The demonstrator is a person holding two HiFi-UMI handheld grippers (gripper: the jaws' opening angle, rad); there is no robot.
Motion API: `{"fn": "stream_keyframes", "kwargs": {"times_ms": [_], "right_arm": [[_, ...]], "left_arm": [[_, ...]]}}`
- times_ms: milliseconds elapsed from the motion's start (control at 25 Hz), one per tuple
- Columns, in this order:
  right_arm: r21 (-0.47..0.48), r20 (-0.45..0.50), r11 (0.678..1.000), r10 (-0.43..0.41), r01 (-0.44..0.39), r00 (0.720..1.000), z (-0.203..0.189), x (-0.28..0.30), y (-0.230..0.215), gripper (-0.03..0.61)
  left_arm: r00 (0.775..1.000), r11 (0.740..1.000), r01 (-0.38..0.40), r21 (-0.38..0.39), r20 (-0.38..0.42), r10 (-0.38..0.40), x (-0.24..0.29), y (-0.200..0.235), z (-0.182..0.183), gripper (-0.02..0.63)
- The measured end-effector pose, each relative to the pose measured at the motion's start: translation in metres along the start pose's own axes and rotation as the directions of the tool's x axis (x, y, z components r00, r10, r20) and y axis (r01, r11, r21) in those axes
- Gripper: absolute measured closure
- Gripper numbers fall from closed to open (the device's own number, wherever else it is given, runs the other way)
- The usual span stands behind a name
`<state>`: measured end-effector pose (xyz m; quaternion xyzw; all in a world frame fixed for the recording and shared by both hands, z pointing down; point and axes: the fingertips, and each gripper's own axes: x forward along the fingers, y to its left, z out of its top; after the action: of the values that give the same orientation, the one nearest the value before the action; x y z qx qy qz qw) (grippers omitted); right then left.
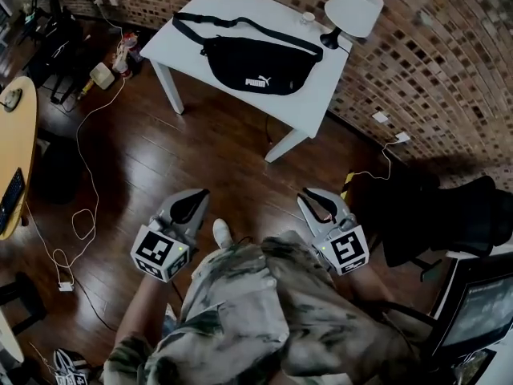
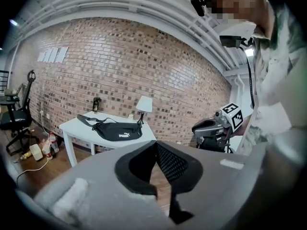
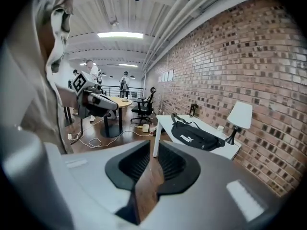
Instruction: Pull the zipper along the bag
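**Standing back from the table, both grippers held low and empty**

Two hand-held grippers are seen from above, held in front of a person in a pale patterned top. A dark wooden floor (image 1: 200,151) lies under them.

The left gripper (image 1: 202,192) is closed: its jaw tips are pressed together and nothing is caught between them. The right gripper (image 1: 306,192) is held slightly parted, and a thin strip of floor is seen through the gap. Nothing is gripped there either. The two grippers are held side by side, apart from each other.

A black waist bag (image 1: 260,64) is laid flat on a white table (image 1: 200,34), well away from both grippers. White lettering is printed on its front. Its strap (image 1: 240,24) is looped across the tabletop behind it. The zipper is too small to be made out.

A white lamp (image 1: 353,10) is placed at the table's far corner, near the bag. A brick wall (image 1: 449,70) is seen behind the table. A white cable (image 1: 80,175) is trailed across the floor to the left.
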<state>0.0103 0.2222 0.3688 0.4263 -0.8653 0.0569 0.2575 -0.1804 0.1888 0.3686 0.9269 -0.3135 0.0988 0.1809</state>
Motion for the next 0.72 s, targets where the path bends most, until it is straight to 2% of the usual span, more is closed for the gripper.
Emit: {"fn": "stream_keyframes", "kwargs": {"times_ms": [280, 400, 560, 720], "right_arm": [[-0.003, 0.109, 1.0, -0.023, 0.024, 0.994, -0.004, -0.09, 0.008, 0.518], [0.016, 0.147, 1.0, -0.024, 0.022, 0.989, -0.021, -0.141, 0.006, 0.522], [-0.01, 0.191, 1.0, -0.002, 0.004, 0.982, -0.055, -0.202, 0.012, 0.526], [-0.039, 0.196, 0.998, 0.048, -0.041, 0.979, -0.087, -0.252, 0.028, 0.529]], "left_arm": [[1.0, 0.999, -0.01, 0.053, 0.024, 0.009, -0.013, -0.089, -0.003, 0.611], [0.999, 0.998, -0.014, 0.055, 0.039, 0.012, -0.005, -0.143, -0.004, 0.611], [0.996, 0.998, -0.043, 0.049, 0.076, 0.039, -0.001, -0.219, -0.015, 0.611], [0.996, 0.998, -0.067, 0.017, 0.066, 0.066, -0.006, -0.288, -0.035, 0.611]]}}
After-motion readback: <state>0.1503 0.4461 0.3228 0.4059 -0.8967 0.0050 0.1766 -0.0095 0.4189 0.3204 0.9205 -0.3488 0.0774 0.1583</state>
